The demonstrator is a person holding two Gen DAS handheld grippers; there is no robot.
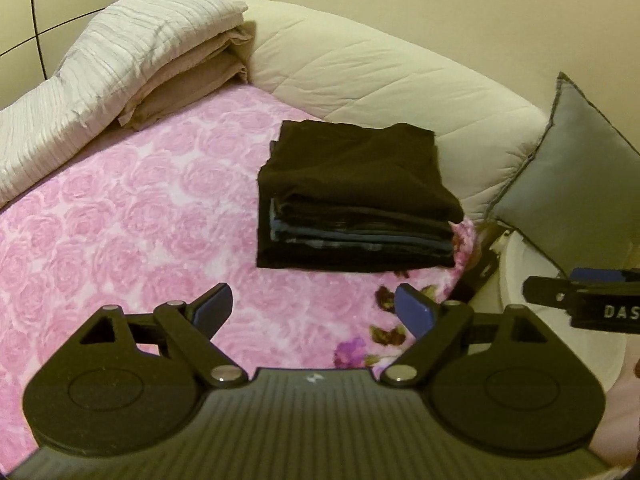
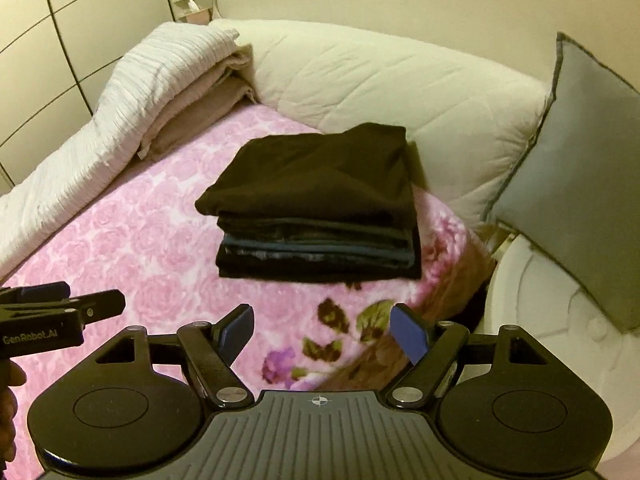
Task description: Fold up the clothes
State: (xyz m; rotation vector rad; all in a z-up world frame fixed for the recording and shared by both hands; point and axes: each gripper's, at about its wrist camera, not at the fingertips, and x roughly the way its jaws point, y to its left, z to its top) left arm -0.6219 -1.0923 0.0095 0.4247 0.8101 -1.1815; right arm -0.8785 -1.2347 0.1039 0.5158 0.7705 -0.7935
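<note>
Lying folded, one clothes stack (image 2: 316, 204) (two gripper jaws-apart, empty).

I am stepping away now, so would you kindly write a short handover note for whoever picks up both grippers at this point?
Left gripper: jaws open, nothing between them, held over the pink floral blanket.
Right gripper: jaws open and empty too, held short of the stack.
Things: stack of folded dark clothes sits on the blanket near the white quilted duvet, a black piece on top, bluish layers beneath. Grey cushion stands to the right, striped folded bedding to the left.
Done: the visible clothes are folded and stacked.
Left: no unfolded garment is in view; check outside the frames before finishing.
</note>
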